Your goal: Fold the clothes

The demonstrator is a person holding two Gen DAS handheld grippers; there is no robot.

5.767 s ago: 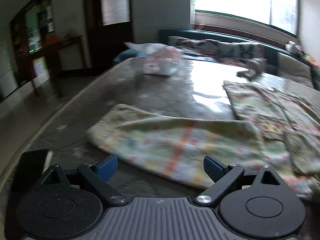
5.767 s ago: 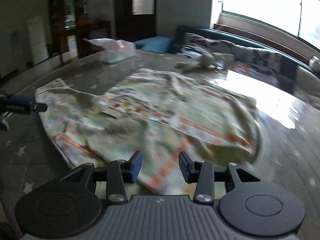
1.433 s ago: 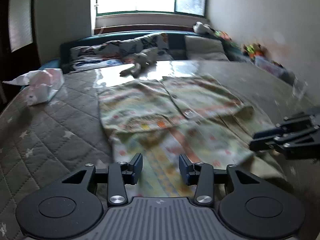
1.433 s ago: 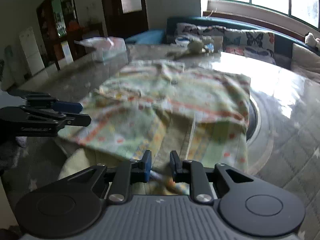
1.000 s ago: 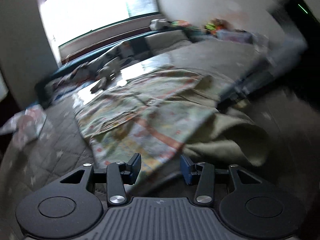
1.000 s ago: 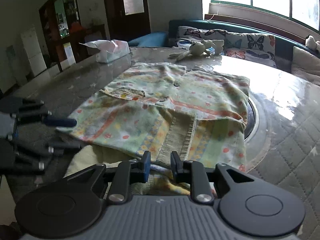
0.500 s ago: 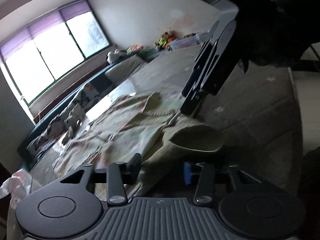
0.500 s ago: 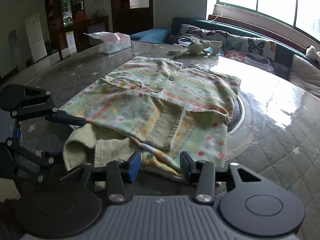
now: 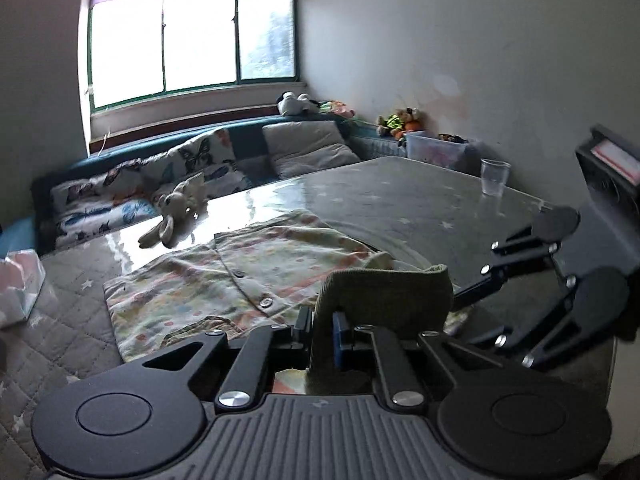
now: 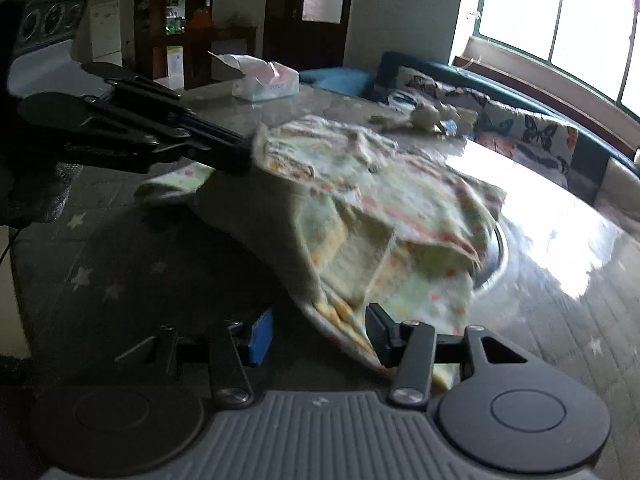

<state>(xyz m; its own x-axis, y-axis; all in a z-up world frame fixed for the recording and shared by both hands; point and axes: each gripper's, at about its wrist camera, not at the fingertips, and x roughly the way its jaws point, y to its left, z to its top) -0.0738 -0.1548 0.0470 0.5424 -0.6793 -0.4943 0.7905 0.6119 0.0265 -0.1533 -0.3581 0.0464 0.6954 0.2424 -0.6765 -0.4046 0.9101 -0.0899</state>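
left gripper (image 9: 323, 334) now has its jaws clamped on the shirt (image 9: 248, 280) hem, lifted off the desk (image 9: 420, 200); half a second ago it hovered empty. right gripper (image 10: 320, 330) jaws apart around the other corner, so a fold looks underway.

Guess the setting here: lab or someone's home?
Most likely a home living room: a cushioned window bench with soft toys, a star-quilted table and a patterned garment in the left claw.
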